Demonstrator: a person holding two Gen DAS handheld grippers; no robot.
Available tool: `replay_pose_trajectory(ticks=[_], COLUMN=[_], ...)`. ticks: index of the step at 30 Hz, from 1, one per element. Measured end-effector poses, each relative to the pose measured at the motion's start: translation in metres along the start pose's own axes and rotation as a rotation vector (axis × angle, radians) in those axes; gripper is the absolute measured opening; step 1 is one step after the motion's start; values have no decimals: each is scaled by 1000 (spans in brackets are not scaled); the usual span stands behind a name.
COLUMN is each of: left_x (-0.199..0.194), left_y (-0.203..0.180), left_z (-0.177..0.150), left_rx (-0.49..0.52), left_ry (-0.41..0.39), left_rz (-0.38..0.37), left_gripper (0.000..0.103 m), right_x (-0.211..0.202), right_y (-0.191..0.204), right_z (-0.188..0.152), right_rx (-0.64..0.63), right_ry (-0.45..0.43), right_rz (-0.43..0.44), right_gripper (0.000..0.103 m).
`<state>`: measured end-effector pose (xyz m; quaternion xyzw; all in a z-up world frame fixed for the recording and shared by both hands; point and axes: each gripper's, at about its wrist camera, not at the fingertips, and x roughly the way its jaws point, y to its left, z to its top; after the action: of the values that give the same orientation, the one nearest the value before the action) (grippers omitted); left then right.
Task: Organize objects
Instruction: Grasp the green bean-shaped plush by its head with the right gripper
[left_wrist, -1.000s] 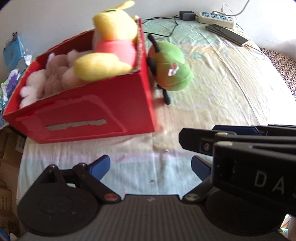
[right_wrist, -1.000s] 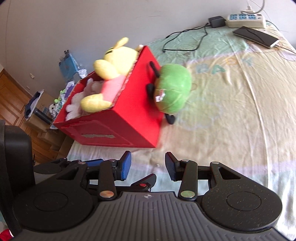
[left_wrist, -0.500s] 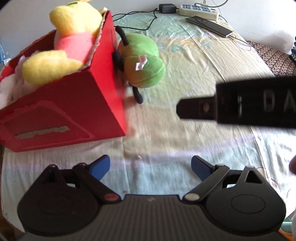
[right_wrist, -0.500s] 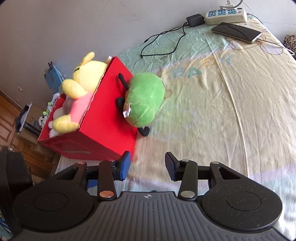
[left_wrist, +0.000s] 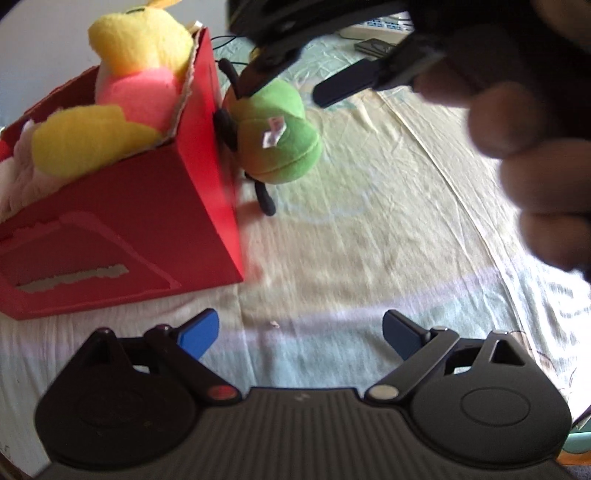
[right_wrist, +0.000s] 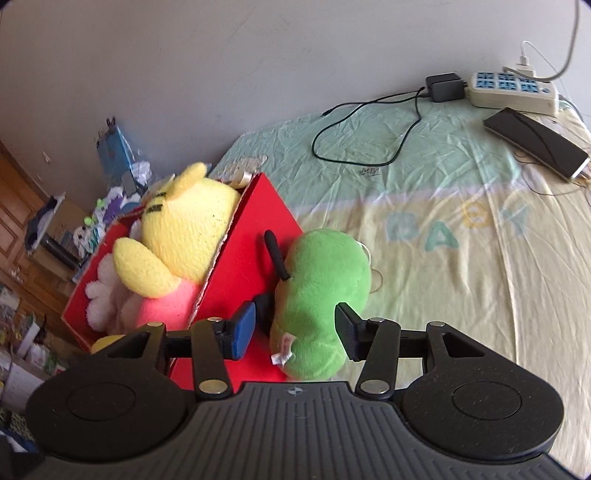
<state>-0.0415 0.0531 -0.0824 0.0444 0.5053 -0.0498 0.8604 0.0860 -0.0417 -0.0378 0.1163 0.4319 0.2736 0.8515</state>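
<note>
A green plush toy (right_wrist: 325, 295) with black limbs lies on the bed against the outer right wall of a red cardboard box (right_wrist: 255, 236). My right gripper (right_wrist: 295, 332) is open, its fingers on either side of the toy's near end. In the left wrist view the same green toy (left_wrist: 277, 140) leans on the red box (left_wrist: 122, 218), and the right gripper (left_wrist: 280, 70) hangs over it, held by a hand (left_wrist: 532, 155). A yellow and pink plush (left_wrist: 129, 99) fills the box. My left gripper (left_wrist: 299, 332) is open, low over the sheet.
The bed sheet (right_wrist: 461, 280) stretches to the right. A power strip (right_wrist: 513, 90), a charger with cable (right_wrist: 443, 86) and a dark phone-like device (right_wrist: 535, 142) lie at the far end. Cluttered shelves and a wooden door (right_wrist: 22, 229) stand left of the bed.
My right gripper has moved forward and down until its fingers straddle the green toy. In the left wrist view it has swung from the right side up over the toy.
</note>
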Motion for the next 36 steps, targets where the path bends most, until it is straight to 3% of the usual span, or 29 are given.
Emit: replay_pose_trajectory(ticks=[6, 11, 14, 19, 23, 30, 36], left_x=[-4, -7, -11, -13, -12, -10, 12], left_y=[1, -2, -8, -30, -46, -63, -57], left_z=[0, 2, 5, 11, 21, 43, 60], left_rx=[21, 50, 72, 159, 216, 320, 302], left_ry=[-15, -31, -47, -71, -95, -169, -160], left_rz=[-18, -63, -116, -183, -175, -126, -59], left_gripper=[96, 96, 96, 96, 96, 95, 95], right_x=[26, 21, 10, -6, -14, -24, -12], right_y=[-2, -27, -45, -76, -91, -109, -117], right_z=[-5, -9, -16, -20, -20, -14, 0], right_rx=[-21, 97, 141, 232, 270, 332, 351], right_ry=[65, 89, 88, 70, 49, 20, 73], right_rz=[-62, -37, -68, -48, -53, 76, 163], right_gripper=[51, 51, 51, 51, 51, 51, 52])
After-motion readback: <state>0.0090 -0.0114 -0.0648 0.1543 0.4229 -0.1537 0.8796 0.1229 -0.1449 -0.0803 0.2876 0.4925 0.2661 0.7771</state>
